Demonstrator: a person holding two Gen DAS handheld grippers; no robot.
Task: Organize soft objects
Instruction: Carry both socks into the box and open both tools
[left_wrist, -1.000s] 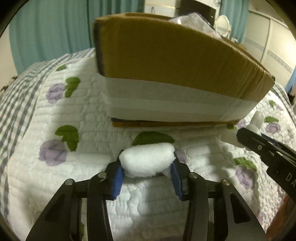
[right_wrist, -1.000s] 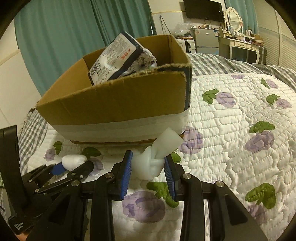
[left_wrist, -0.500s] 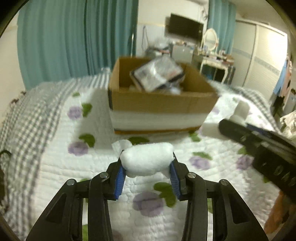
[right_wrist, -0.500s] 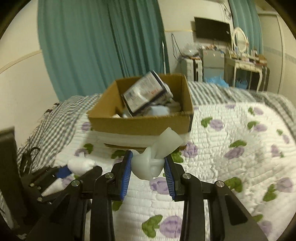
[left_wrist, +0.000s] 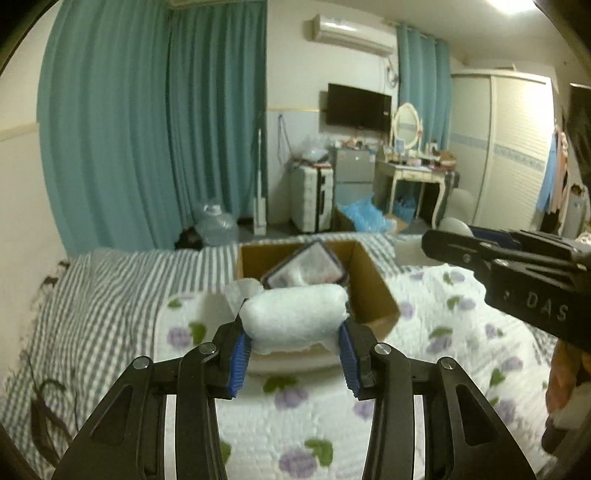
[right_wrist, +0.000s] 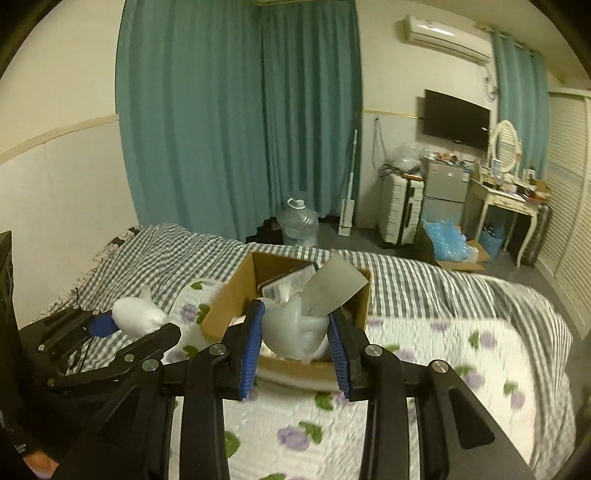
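Note:
My left gripper (left_wrist: 293, 349) is shut on a white fluffy roll (left_wrist: 293, 315) and holds it high above the bed, in front of the open cardboard box (left_wrist: 373, 291). My right gripper (right_wrist: 295, 347) is shut on a knotted translucent plastic bag (right_wrist: 295, 325), also raised above the box (right_wrist: 225, 299). The box holds a dark-edged packet (left_wrist: 306, 267) and other soft packs. The left gripper with its roll (right_wrist: 136, 317) shows at the left of the right wrist view. The right gripper (left_wrist: 517, 258) shows at the right of the left wrist view.
The box stands on a white quilt with purple flowers (right_wrist: 443, 369) over a grey checked bedsheet (right_wrist: 166, 254). Beyond the bed are teal curtains (right_wrist: 240, 129), a water jug (right_wrist: 297, 225), a suitcase (right_wrist: 400, 210) and a dressing table (right_wrist: 509, 199).
Both grippers have risen from quilt level beside the box to well above it, each still holding its object. The box now looks small and lies below them.

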